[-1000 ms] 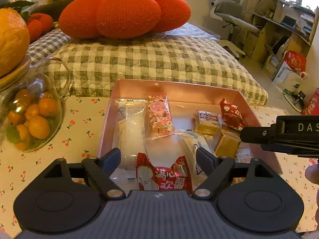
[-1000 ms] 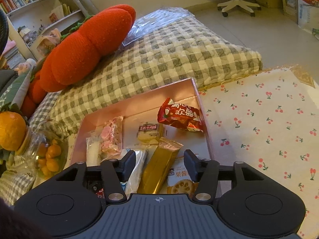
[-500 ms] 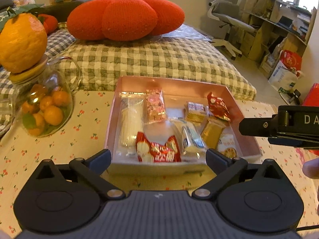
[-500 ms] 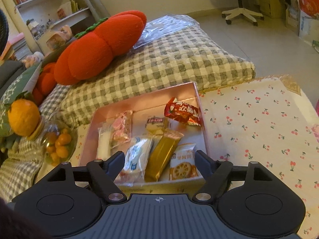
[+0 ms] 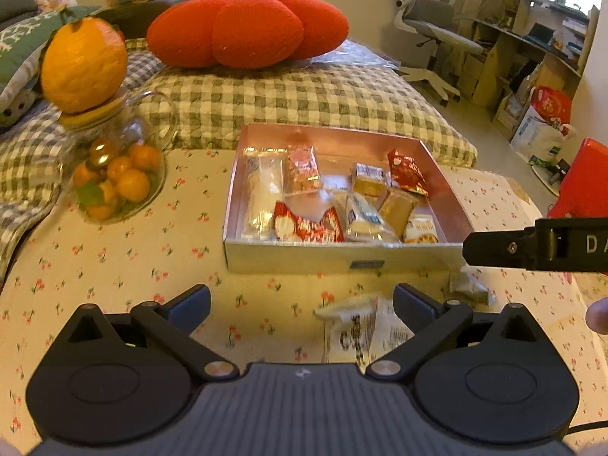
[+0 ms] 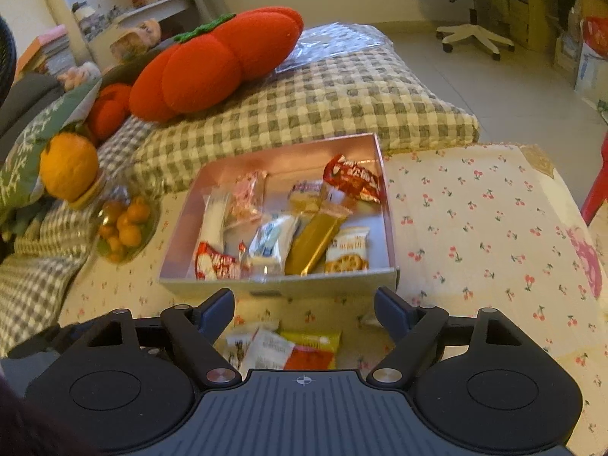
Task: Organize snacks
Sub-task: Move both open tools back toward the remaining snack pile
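A pink box [image 5: 342, 262] [image 6: 273, 287] on the cherry-print tablecloth holds several wrapped snacks, among them a red packet [image 5: 307, 226], a gold bar [image 6: 317, 237] and a biscuit pack [image 6: 347, 249]. My left gripper [image 5: 302, 300] is open and empty, in front of the box, above a loose white snack packet [image 5: 361, 330]. My right gripper [image 6: 304, 304] is open and empty, in front of the box, above loose packets [image 6: 285, 347] on the cloth. The right gripper's finger [image 5: 532, 243] shows at the right of the left wrist view.
A glass jar of small oranges [image 5: 114, 178] with a big orange [image 5: 83, 62] on top stands left of the box. A checked cushion [image 5: 304, 98] with a red tomato pillow [image 5: 247, 28] lies behind. An office chair [image 5: 429, 26] and shelves stand at the far right.
Both grippers have pulled back from over the box and opened wider. The red packet now lies in the box. Loose packets in front of the box have come into view.
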Demonstrator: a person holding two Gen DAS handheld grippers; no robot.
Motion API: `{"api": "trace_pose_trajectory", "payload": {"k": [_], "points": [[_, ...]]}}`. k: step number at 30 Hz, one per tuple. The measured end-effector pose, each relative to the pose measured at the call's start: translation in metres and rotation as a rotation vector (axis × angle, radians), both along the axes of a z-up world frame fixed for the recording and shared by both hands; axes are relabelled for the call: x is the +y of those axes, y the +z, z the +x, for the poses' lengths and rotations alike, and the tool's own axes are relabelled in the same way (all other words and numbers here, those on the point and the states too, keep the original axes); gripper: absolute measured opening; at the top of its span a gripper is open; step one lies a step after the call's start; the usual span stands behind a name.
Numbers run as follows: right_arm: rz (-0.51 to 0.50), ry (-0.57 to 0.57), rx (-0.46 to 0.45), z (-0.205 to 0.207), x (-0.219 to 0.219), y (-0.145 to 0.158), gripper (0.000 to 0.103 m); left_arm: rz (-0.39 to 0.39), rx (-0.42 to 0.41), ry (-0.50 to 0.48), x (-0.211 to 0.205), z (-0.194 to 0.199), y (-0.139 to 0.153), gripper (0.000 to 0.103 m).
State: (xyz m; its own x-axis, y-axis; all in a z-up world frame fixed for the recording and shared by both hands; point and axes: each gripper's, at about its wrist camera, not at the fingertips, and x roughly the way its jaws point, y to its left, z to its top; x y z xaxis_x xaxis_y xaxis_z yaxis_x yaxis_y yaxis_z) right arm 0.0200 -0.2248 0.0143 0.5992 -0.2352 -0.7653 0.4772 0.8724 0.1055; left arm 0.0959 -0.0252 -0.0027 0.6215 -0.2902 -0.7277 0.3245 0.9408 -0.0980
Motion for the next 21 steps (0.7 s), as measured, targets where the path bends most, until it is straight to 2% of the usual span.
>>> {"api": "trace_pose_trajectory", "payload": {"k": [8, 15, 21], "points": [[0.006, 0.037, -0.004, -0.022, 0.013, -0.013, 0.084, 0.024, -0.023, -0.025, 0.004, -0.025, -0.005, 0.102], [0.000, 0.083, 0.011, -0.035, 0.016, -0.022, 0.084, 0.013, -0.007, -0.046, 0.008, -0.031, -0.007, 0.102], [-0.007, 0.080, 0.014, -0.045, 0.010, -0.026, 0.087, 0.037, -0.013, -0.075, 0.008, -0.038, -0.012, 0.102]]}}
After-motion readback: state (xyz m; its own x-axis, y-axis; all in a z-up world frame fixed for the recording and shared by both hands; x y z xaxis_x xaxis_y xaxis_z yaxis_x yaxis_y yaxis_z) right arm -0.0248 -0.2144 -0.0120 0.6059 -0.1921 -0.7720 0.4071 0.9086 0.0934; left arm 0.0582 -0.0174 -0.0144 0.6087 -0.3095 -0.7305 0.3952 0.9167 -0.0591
